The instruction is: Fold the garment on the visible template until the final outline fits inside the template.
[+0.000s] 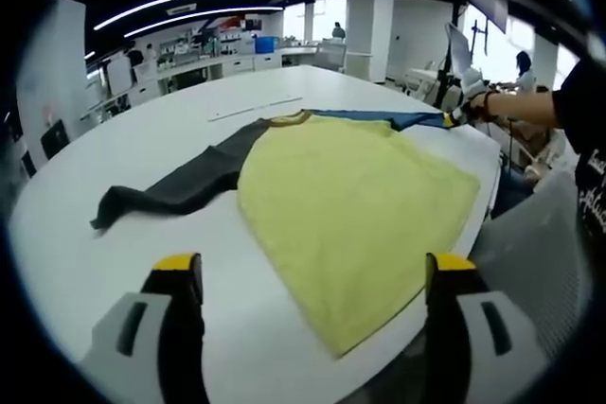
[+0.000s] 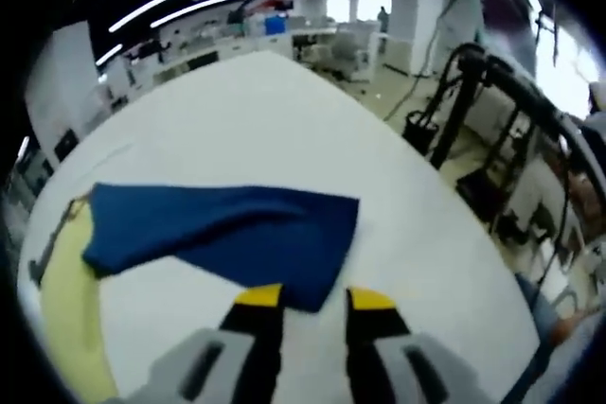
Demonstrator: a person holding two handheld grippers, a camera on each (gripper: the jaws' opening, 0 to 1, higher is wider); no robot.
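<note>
Right gripper (image 2: 314,298) clamps one garment's blue sleeve (image 2: 227,234); left gripper (image 1: 312,272) hovers open above one table (image 1: 142,139).

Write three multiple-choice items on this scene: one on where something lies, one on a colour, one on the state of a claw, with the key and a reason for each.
1. Where does the garment lie?
A. spread on the white table
B. hung over a chair
C. on the floor

2. What colour is the sleeve in front of the right claw?
A. red
B. blue
C. white

3. How does the left claw stand?
A. shut on the dark sleeve
B. shut on the yellow body
C. open, holding nothing

Key:
1 A: the yellow body and dark sleeve rest flat on the tabletop in the left gripper view.
2 B: the cloth by the yellow tips in the right gripper view is plainly blue.
3 C: its yellow-tipped jaws stand wide apart with bare table and cloth edge between them.
</note>
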